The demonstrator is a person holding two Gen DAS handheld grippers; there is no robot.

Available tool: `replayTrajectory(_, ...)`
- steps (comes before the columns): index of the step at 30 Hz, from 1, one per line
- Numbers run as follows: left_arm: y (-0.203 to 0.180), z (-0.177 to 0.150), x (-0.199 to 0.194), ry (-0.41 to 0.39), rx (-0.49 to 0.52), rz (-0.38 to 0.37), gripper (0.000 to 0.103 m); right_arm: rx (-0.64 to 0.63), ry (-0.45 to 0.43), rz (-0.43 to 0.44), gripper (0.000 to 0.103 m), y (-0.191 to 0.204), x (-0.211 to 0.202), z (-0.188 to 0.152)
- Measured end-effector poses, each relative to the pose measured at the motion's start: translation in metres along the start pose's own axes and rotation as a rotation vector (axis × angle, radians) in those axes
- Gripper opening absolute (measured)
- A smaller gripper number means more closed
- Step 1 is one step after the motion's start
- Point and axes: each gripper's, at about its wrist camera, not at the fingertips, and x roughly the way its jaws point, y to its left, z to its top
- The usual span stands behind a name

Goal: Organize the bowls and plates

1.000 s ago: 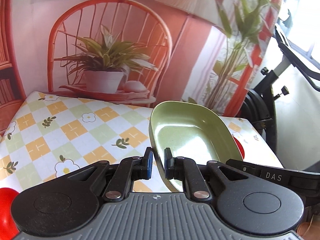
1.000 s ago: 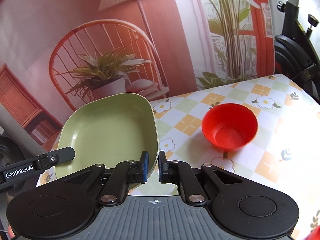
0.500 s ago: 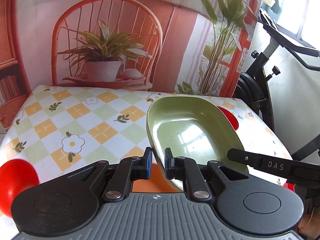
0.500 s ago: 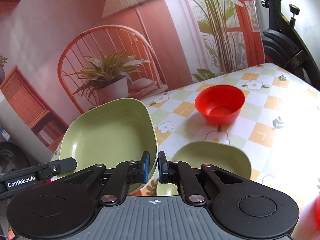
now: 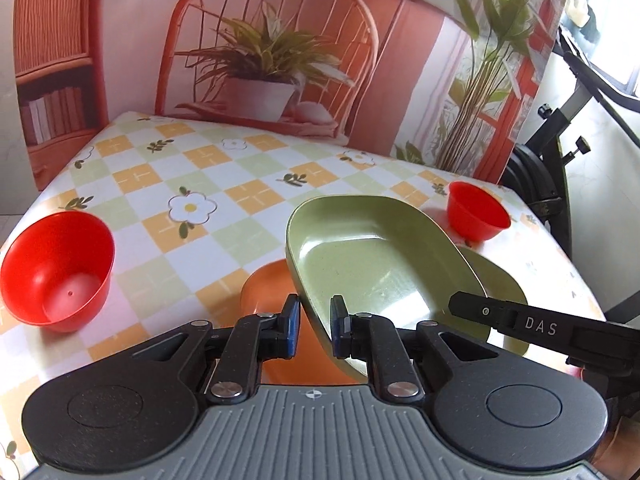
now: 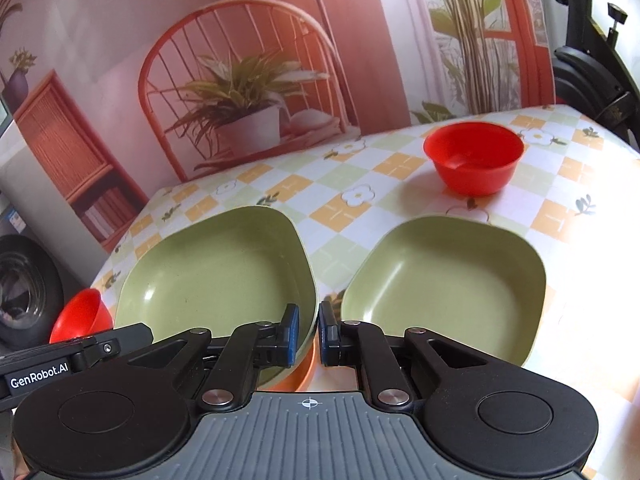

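Moved: both my grippers have come down over the table; a second green plate now shows at 3 o'clock.
Left gripper: pinching the held plate rim.
Right gripper: clamped on its opposite rim.
Plate: tilted, long axis toward 1 o'clock, above an orange dish.
Writing: "DAS", "GenRobot.AI".
Bowls: red bowl at 9 o'clock, another at 1.

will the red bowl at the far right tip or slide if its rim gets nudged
The red bowl tapers to a narrow base, so a rim nudge probably tips it. It looks like thin, glossy plastic, likely light, so it may also skid on the smooth tablecloth.
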Motion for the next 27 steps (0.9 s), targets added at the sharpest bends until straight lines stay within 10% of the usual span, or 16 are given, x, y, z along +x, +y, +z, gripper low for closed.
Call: replayTrajectory(27,0.017,-0.018,0.023,0.079,-0.036,0.064,0.015,-0.153,0.021,0.016,0.011,0.014,0.029,-0.018)
